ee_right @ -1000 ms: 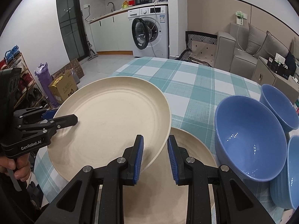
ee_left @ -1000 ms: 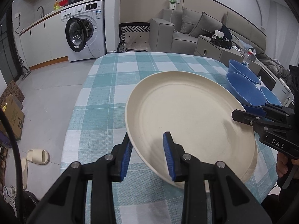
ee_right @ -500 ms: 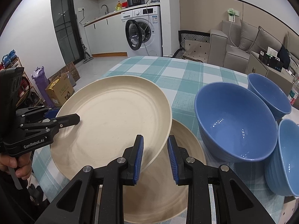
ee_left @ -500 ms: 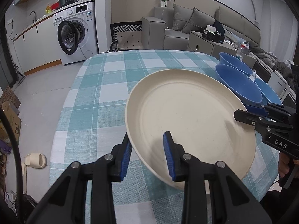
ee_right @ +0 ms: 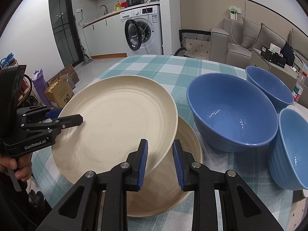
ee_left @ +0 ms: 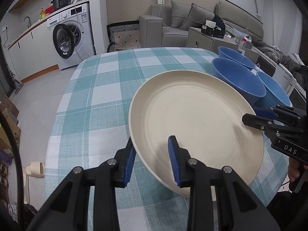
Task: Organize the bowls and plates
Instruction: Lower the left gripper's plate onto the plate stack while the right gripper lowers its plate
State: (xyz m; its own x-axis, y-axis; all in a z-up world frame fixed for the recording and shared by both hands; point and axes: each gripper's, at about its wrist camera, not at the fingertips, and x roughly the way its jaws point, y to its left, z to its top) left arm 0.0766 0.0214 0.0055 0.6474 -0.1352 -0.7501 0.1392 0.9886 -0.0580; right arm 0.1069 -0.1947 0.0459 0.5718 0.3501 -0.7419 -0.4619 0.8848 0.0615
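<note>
A large cream plate [ee_left: 192, 119] [ee_right: 119, 119] hangs tilted above the checked table, held at two opposite rim edges. My left gripper [ee_left: 151, 142] is shut on its near rim in the left wrist view, and shows at the plate's left edge [ee_right: 77, 118] in the right wrist view. My right gripper [ee_right: 159, 142] is shut on the other rim, seen from the left wrist as black jaws [ee_left: 256, 119]. A second cream plate [ee_right: 173, 188] lies flat on the table, partly under the held one. Three blue bowls [ee_right: 231, 113] [ee_right: 269, 84] [ee_right: 290, 148] stand to its right.
The teal-and-white checked tablecloth [ee_left: 107, 88] covers the table, with bare cloth beyond and left of the plates. A hand [ee_right: 17, 165] grips the left tool. Off the table stand a washing machine [ee_left: 71, 36], a grey sofa [ee_left: 192, 23] and cardboard boxes [ee_right: 59, 94] on the floor.
Both grippers have carried the held plate sideways toward the blue bowls, so it now overlaps the flat plate less from the left. The grips have not changed.
</note>
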